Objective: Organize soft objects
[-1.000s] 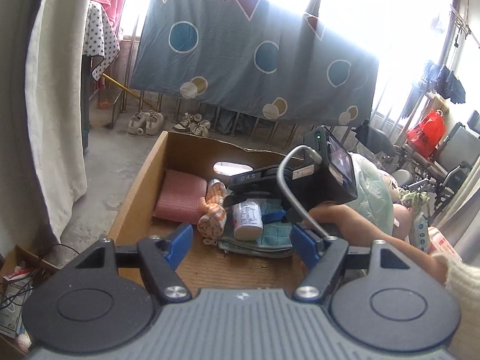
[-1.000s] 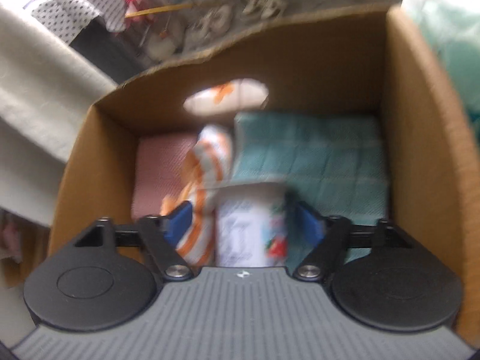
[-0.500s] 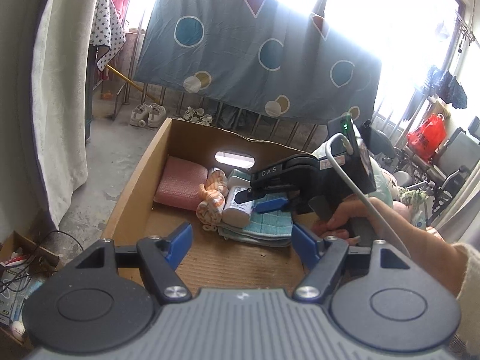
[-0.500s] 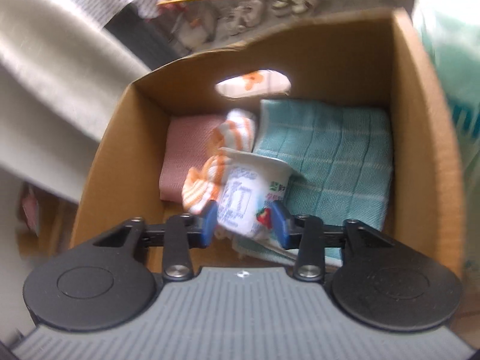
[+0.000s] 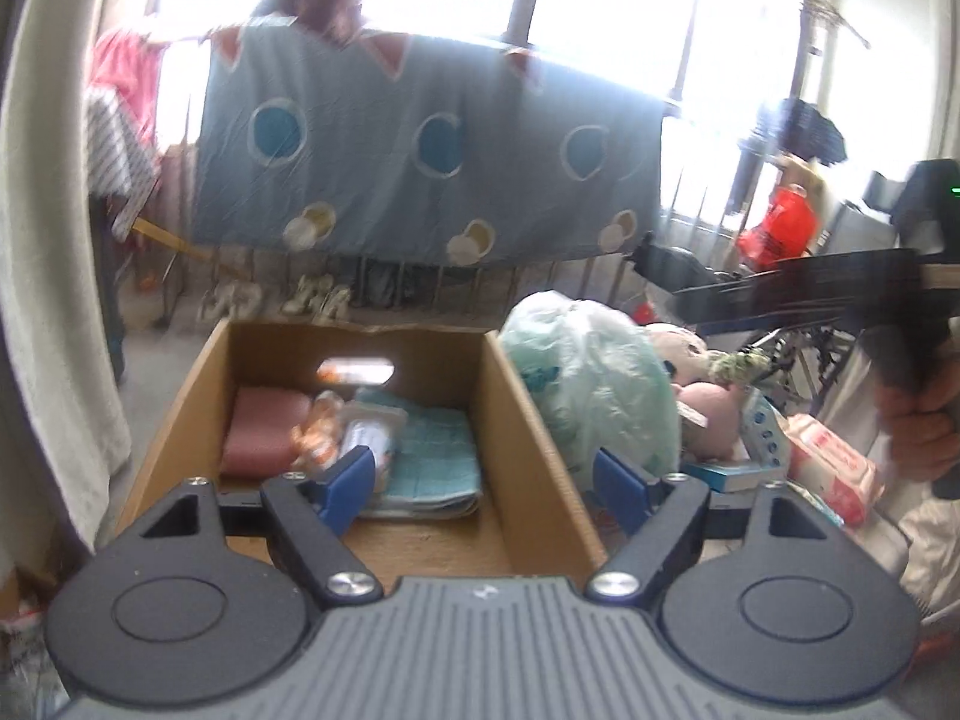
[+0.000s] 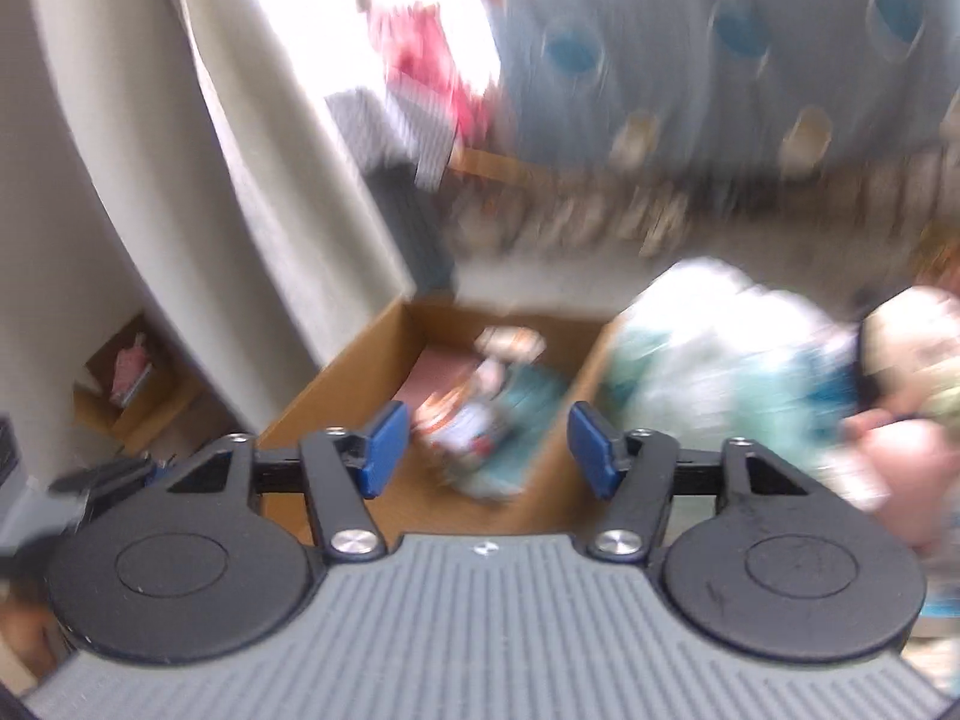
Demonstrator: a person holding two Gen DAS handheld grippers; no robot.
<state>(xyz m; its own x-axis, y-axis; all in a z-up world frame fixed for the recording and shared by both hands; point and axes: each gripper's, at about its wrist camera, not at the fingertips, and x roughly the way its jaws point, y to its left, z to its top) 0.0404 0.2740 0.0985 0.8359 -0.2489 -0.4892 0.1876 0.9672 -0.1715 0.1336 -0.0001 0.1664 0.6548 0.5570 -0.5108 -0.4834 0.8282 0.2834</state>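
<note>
A cardboard box (image 5: 516, 414) stands on the floor. Inside lie a pink folded cloth (image 5: 264, 426), an orange-striped soft toy (image 5: 315, 438), a white wipes pack (image 5: 369, 435) and a teal checked towel (image 5: 432, 450). My left gripper (image 5: 486, 477) hovers above the box's near right wall, its jaws opening with nothing between them. My right gripper (image 6: 489, 447) is high above the box (image 6: 360, 372), its jaws opening and empty; the pack (image 6: 474, 432) lies far below on the towel. In the left wrist view a hand holds the right gripper's body (image 5: 840, 288) at the far right.
Right of the box are a pale green plastic bag (image 5: 594, 384), a pink plush toy (image 5: 708, 414), tissue packs (image 5: 828, 462) and a small blue box (image 5: 732, 474). A blue dotted sheet (image 5: 420, 156) hangs behind, shoes (image 5: 312, 300) beneath it. A pale curtain (image 5: 54, 276) hangs left.
The right gripper let go of the white pack, leaving it on the towel, then rose up and away to the right. The left gripper shifted right and its jaws widened slightly.
</note>
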